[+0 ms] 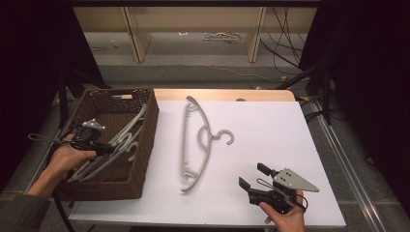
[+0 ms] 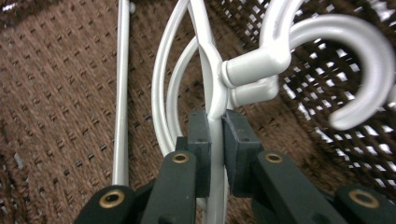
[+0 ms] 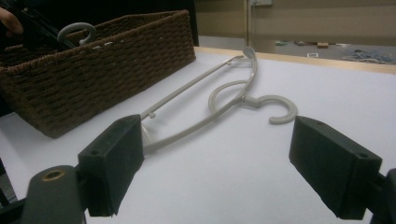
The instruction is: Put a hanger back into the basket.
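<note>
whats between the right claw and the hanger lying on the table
Nothing: in the right gripper view, bare white table runs from the open right claw to the hanger. The high view shows the same gap.

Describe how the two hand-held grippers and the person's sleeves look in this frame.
Both are black two-jaw tools with blocky rectangular pads and brass-coloured pivot rivets. The right hand-held gripper carries a grey three-cornered plate with small holes; the left hand-held gripper has one too, plus a dark trailing cable. A grey-green sleeve covers the left forearm.
</note>
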Tool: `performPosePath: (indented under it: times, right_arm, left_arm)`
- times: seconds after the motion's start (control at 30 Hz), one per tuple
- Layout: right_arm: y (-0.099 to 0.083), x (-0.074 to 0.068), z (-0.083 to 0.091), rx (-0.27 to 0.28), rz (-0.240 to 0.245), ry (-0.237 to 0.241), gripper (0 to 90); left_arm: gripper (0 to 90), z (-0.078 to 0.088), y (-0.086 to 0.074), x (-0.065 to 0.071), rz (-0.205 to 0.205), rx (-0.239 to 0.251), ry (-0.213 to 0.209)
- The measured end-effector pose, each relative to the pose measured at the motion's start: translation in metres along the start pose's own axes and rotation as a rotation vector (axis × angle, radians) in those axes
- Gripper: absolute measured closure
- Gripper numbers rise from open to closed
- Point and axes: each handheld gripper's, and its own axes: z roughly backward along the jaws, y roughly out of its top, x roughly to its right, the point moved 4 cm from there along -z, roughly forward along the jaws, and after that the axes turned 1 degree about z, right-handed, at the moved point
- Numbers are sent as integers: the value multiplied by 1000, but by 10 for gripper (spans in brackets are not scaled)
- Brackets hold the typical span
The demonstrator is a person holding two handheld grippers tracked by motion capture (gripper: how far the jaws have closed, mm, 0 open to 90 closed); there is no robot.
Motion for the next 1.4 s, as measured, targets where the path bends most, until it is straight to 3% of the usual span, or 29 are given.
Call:
performPosePath:
  times: [0.13,0.2,0.23,0.3,0.47,0.53,0.6,0.67,0.73,0.93,1.03,1.13,1.17,1.3,1.4]
  right_arm:
    - [0,0,1,-16,10,-11,189]
    - [0,0,0,-2,0,-1,189]
    - [0,1,2,-22,6,-10,189]
    - [0,0,0,3,2,1,189]
    - [0,0,1,-17,12,-10,190]
    - [0,0,0,-16,6,-3,190]
    - [0,0,0,-6,3,3,190]
    - [0,0,0,-6,3,4,190]
    - [0,0,0,-8,-1,5,189]
    - [0,0,0,-7,0,5,189]
    - [0,0,0,-9,0,6,190]
    - [0,0,0,-8,2,7,190]
    - [0,0,0,-4,3,5,189]
    - [1,0,-1,6,3,2,189]
    - [0,1,1,-18,7,-9,189]
  left_arm:
    - [819,-5,0,-2,20,4,-4]
    - [814,-8,-1,-2,29,-30,-16]
    - [812,-9,-1,-1,36,-26,-21]
    - [796,-9,-1,-1,41,-37,-29]
    - [668,-1,5,0,96,35,-53]
    - [614,2,6,0,95,38,-53]
    - [596,7,10,2,100,70,-43]
    - [520,15,17,9,84,105,-35]
    - [472,19,23,14,96,136,-26]
    - [414,30,38,29,107,205,-45]
    - [387,37,45,39,87,234,-55]
    - [369,42,54,56,81,291,-61]
    - [364,43,57,61,102,324,-62]
    - [357,50,65,75,114,415,-75]
    - [341,53,69,85,124,470,-86]
